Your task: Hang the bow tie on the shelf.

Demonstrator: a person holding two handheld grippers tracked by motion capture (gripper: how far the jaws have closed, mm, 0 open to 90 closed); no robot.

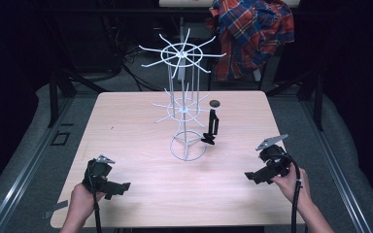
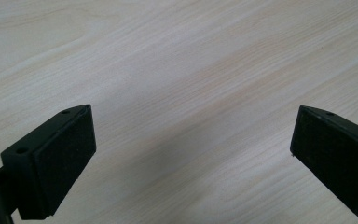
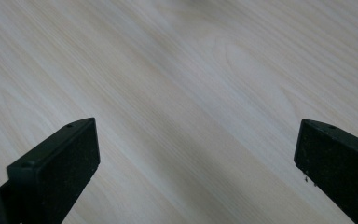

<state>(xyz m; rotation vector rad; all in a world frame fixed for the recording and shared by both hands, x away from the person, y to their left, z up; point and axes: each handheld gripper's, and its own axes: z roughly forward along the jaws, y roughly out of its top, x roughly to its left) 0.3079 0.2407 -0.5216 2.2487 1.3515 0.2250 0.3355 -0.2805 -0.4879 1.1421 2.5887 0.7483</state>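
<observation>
Item: black hair clip (image 1: 211, 127), hanging on white wire rack (image 1: 184, 104), counter (image 1: 126, 121) centre. Left gripper (image 1: 119, 188) at 7 o'clock, right gripper (image 1: 252, 176) at 5 o'clock: both released, empty. Step: idle between moves. Next: reach toward clip, likely right gripper.

Wooden table (image 1: 126, 126): white wire rack (image 1: 184, 109), black clip (image 1: 211, 127).

Lit from above, bright on the pale surface (image 1: 141, 194), black all round its edges. Soft, faint shadows under the wire rack (image 1: 184, 111). Slightly grainy high view; close views sharp on the woodgrain, with broad dim shadow bands, no glare.
</observation>
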